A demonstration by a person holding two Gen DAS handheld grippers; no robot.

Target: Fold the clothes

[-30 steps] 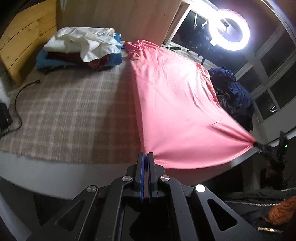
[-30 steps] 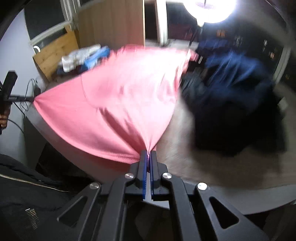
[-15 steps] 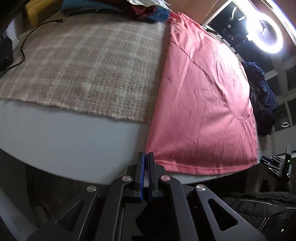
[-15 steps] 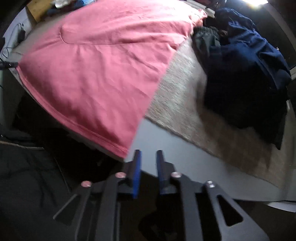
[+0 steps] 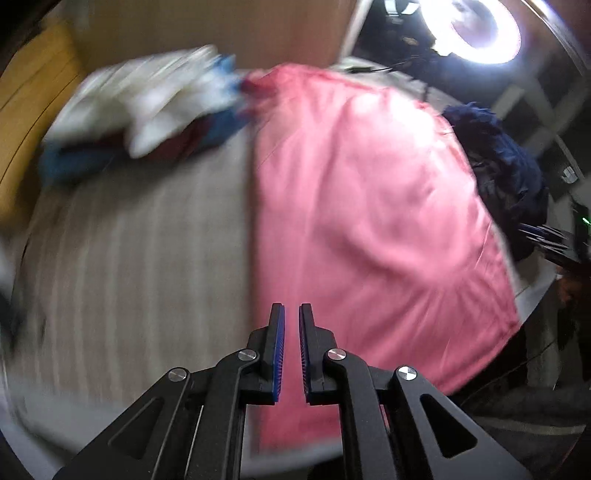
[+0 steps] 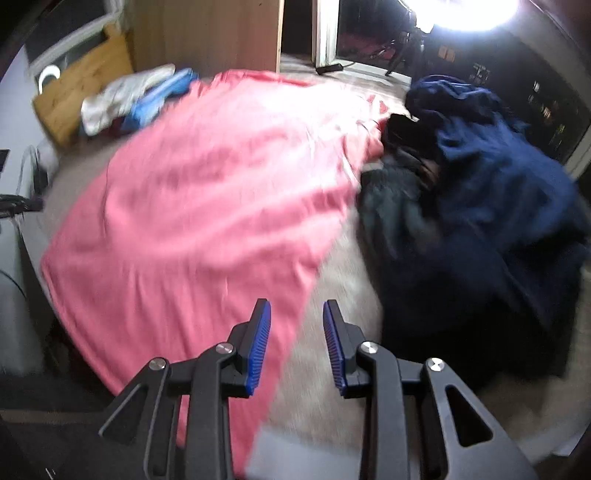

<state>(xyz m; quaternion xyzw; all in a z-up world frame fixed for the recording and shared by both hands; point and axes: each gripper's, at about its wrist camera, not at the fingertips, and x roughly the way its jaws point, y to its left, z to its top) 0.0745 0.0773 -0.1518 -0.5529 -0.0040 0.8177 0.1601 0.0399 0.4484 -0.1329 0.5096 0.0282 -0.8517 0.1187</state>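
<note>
Above the near edge of the table point(image 5: 29, 402), the left hand-held gripper point(image 5: 291, 314) points steeply down with its jaws opening by a narrow gap; nothing sits between the blue pads, and it grasps nothing. The right hand-held gripper point(image 6: 296, 314) hangs over the same edge, jaws opening wider, also released and empty.

Directly below both lies the pink garment point(image 5: 369, 221), spread flat on the beige checked cloth point(image 5: 129, 277) that covers the table. Its hem reaches the near edge and hangs slightly over it. The fabric is a single colour, mostly smooth, with soft wrinkles across the middle; both views are motion-blurred, so finer detail cannot be told.

Surroundings, working outward:
- Right of the garment, touching its far right edge: a heap of dark navy clothing point(image 6: 498, 192), crumpled and unfolded, with a darker grey-black piece point(image 6: 395, 214) at its near side.
- Far left corner: one stack of folded clothes point(image 5: 140, 122), white on top, dark red and blue beneath, just beside the garment's far corner.
- Behind the stack: a wooden panel point(image 5: 33, 122).
- Far right: one ring light point(image 5: 484, 29), lit.

Count: two hand-held grippers, one pink garment, one dark heap, one folded stack.
</note>
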